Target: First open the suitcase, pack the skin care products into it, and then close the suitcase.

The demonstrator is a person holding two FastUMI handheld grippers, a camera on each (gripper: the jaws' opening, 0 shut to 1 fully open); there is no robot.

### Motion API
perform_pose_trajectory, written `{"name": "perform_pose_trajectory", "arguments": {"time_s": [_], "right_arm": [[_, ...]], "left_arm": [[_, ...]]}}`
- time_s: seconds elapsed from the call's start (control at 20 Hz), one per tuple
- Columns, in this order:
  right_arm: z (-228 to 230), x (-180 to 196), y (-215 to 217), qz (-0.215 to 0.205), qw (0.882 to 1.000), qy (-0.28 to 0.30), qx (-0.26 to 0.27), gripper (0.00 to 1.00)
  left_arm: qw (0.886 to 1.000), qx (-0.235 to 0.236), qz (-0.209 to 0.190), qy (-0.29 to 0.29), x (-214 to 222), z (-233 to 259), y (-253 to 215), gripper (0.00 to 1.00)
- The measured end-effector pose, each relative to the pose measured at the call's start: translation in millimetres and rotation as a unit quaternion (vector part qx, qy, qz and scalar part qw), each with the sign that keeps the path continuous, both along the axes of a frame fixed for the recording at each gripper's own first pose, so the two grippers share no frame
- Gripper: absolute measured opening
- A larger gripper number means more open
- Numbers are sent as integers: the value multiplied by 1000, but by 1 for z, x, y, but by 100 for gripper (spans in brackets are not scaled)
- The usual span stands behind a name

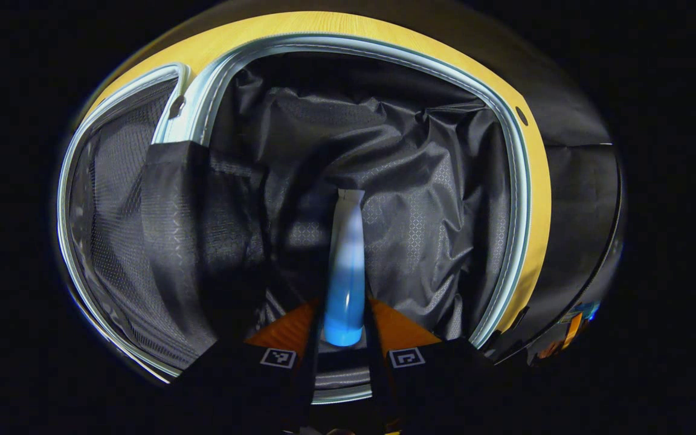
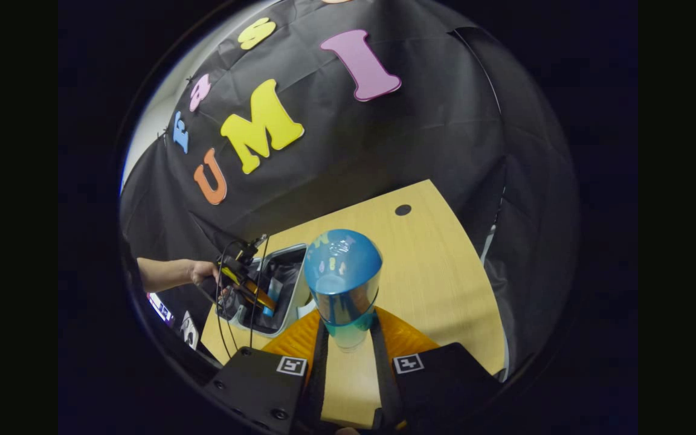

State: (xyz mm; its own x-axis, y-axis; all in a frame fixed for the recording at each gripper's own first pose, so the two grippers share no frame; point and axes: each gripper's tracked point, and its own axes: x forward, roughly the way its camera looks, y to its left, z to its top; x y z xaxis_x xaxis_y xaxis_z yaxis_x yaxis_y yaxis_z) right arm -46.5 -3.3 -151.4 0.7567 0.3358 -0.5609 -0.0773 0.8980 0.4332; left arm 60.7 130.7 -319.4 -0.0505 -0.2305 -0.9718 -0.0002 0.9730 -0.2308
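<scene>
- In the left gripper view, the left gripper (image 1: pixel 343 338) was grasping a blue-and-white tube (image 1: pixel 346 272) between its two fingers, cap end near the fingers and flat crimped end pointing away.
- The tube hung over the open suitcase (image 1: pixel 520 181), above its crumpled black lining (image 1: pixel 420 181); the mesh-covered half (image 1: pixel 112 229) was at the left side.
- In the right gripper view, the right gripper (image 2: pixel 351 347) was clenched on a blue bottle (image 2: pixel 343 278) with a rounded top, held above the wooden table (image 2: pixel 438 272).
- Farther left in that view, a hand (image 2: pixel 203 273) held the other gripper over the suitcase, which lay open on the table.
</scene>
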Motion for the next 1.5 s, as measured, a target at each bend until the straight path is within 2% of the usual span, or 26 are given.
{"name": "perform_pose_trajectory", "arguments": {"time_s": [0.05, 0.1, 0.2, 0.25, 0.35, 0.4, 0.55, 0.6, 0.65, 0.8, 0.9, 1.0, 1.1, 1.2, 1.35, 1.5], "right_arm": [[-1, 0, 2, 2, 1000, 0, -2, 35], [-2, 0, 3, 4, 1000, 1, -4, 35], [0, 2, 10, 14, 1000, 0, -8, 35], [1, 3, 15, 21, 1000, -2, -12, 33], [2, 7, 30, 41, 999, -6, -22, 35], [3, 9, 40, 54, 998, -8, -24, 35], [5, 21, 81, 89, 996, -7, -21, 35], [6, 27, 97, 104, 994, -7, -20, 33], [7, 33, 115, 120, 993, -6, -22, 35], [-2, 53, 168, 171, 985, 17, -32, 35], [-16, 63, 199, 199, 978, 48, -36, 33], [-32, 69, 228, 217, 969, 111, -43, 35], [-63, 78, 257, 230, 958, 163, -56, 33], [-86, 92, 281, 232, 948, 208, -70, 35], [-123, 101, 301, 208, 935, 274, -87, 35], [-155, 96, 307, 179, 920, 330, -112, 35]], "left_arm": [[1000, -5, 7, -2, -2, 2, 0, 39], [1000, -13, 15, -3, -2, 4, -1, 58], [1000, -17, 17, -13, -5, 14, -3, 66], [1000, -13, 15, -23, -6, 20, -2, 82], [998, -8, 13, -53, -7, 38, 1, 77], [997, -17, 16, -77, -10, 50, 0, 88], [984, -51, 58, -163, -22, 90, -4, 88], [974, -75, 63, -204, -26, 107, -9, 88], [964, -90, 63, -242, -33, 123, -10, 89], [931, -74, 93, -345, -57, 157, 12, 89], [908, -79, 126, -391, -81, 171, 21, 89], [889, -75, 143, -428, -109, 172, 37, 89], [884, -60, 147, -439, -144, 171, 48, 89], [878, -49, 155, -449, -167, 173, 58, 89], [868, -53, 170, -464, -190, 181, 67, 90], [866, -22, 170, -470, -206, 178, 90, 89]]}}
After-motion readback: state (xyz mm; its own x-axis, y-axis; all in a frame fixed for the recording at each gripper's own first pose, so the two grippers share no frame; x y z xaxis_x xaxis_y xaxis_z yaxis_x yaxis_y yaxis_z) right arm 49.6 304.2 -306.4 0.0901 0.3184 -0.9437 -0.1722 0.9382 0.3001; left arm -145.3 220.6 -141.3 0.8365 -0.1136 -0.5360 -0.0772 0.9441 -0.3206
